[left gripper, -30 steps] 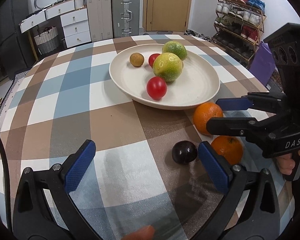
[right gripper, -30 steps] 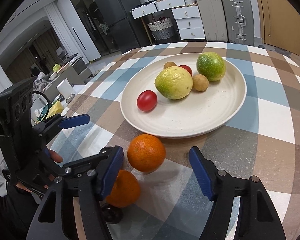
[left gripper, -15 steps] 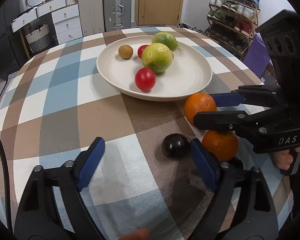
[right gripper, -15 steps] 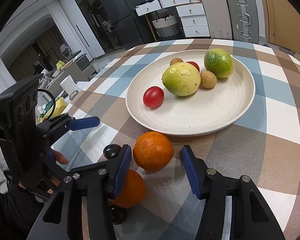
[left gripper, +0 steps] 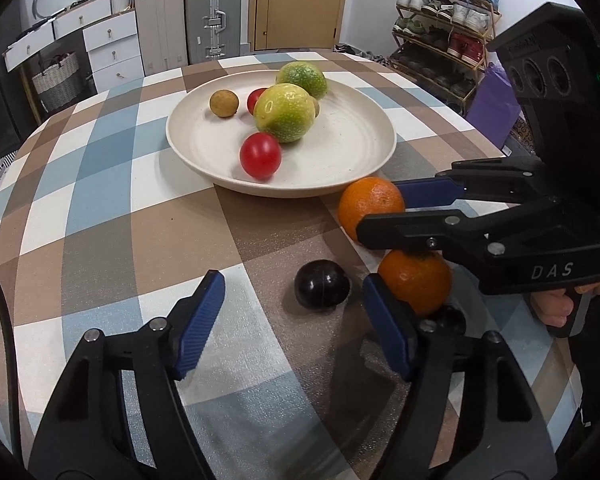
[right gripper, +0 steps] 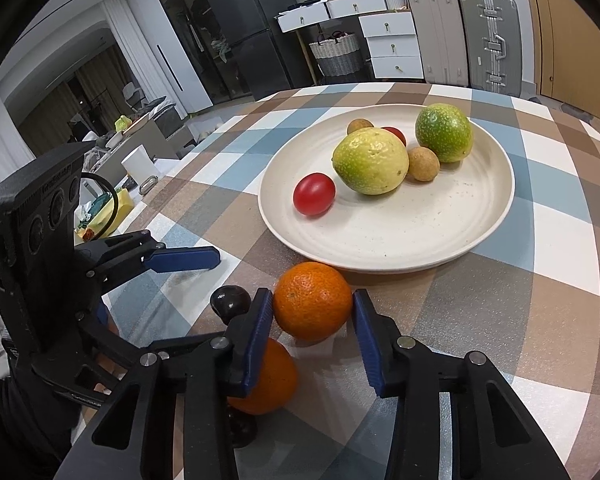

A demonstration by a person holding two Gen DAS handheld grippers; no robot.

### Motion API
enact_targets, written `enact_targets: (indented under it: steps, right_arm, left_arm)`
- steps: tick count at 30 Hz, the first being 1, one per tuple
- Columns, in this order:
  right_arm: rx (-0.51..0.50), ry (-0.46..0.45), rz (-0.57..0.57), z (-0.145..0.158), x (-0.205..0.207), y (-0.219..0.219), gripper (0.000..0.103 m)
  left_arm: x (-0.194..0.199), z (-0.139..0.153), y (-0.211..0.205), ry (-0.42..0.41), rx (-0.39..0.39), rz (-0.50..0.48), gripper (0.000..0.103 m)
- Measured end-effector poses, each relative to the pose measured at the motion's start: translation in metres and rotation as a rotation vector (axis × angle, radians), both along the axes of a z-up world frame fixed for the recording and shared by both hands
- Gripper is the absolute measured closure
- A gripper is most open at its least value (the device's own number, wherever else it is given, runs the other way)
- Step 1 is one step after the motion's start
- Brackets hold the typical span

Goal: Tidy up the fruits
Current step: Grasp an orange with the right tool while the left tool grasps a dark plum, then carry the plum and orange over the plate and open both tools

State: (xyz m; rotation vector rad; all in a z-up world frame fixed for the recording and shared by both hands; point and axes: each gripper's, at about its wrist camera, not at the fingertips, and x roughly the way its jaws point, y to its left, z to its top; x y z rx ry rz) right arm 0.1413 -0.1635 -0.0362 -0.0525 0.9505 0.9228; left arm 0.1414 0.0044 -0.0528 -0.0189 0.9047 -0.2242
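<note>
A cream plate [left gripper: 340,160] [right gripper: 440,236] holds a red tomato [left gripper: 260,155], a yellow-green citrus [left gripper: 286,112], a green citrus [right gripper: 443,132], two small brown fruits and another red one. An orange [right gripper: 313,300] [left gripper: 370,204] lies on the checked cloth just in front of the plate. My right gripper [right gripper: 310,328] has closed on it, both blue pads touching its sides. A second orange [left gripper: 414,280] and a dark plum [left gripper: 321,285] lie nearer. My left gripper [left gripper: 288,320] is open, the plum just ahead between its fingers.
A second small dark fruit [right gripper: 242,426] lies beside the near orange. The round table's edge curves close behind both grippers. Suitcases, drawers and a shoe rack stand beyond the table.
My right gripper moved forward and closed its jaws around the orange by the plate. My left gripper moved closer to the plum and stayed open.
</note>
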Motion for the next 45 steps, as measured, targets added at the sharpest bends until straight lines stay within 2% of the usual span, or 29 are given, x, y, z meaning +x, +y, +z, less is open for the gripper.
enact_targets:
  steps: [6, 8, 11, 25, 29, 34, 37, 45]
  right_arm:
    - [0.03, 0.002, 0.006, 0.004, 0.0, -0.004, 0.062]
    - [0.038, 0.001, 0.007, 0.005, 0.0, -0.004, 0.062]
    - [0.05, 0.0, 0.006, 0.007, 0.0, -0.006, 0.062]
    - [0.115, -0.023, 0.006, 0.019, -0.004, -0.012, 0.062]
    - [0.17, -0.047, -0.01, 0.029, -0.004, -0.02, 0.062]
    - [0.214, -0.068, -0.069, 0.038, 0.002, -0.033, 0.062]
    - [0.227, -0.075, -0.105, 0.04, 0.006, -0.039, 0.062]
    - [0.224, -0.123, -0.208, 0.044, 0.012, -0.052, 0.062]
  left_arm:
    - [-0.002, 0.001, -0.002, -0.006, -0.016, -0.027, 0.059]
    - [-0.003, 0.002, -0.003, -0.007, -0.021, -0.043, 0.07]
    - [-0.004, 0.002, -0.005, -0.006, -0.027, -0.064, 0.078]
    - [-0.01, 0.008, -0.004, -0.033, -0.067, -0.077, 0.079]
    - [-0.013, 0.016, 0.001, -0.07, -0.091, -0.062, 0.079]
    - [-0.021, 0.03, 0.003, -0.155, -0.111, -0.059, 0.079]
    - [-0.022, 0.035, 0.005, -0.181, -0.113, -0.041, 0.079]
    - [-0.018, 0.041, 0.022, -0.216, -0.139, 0.081, 0.079]
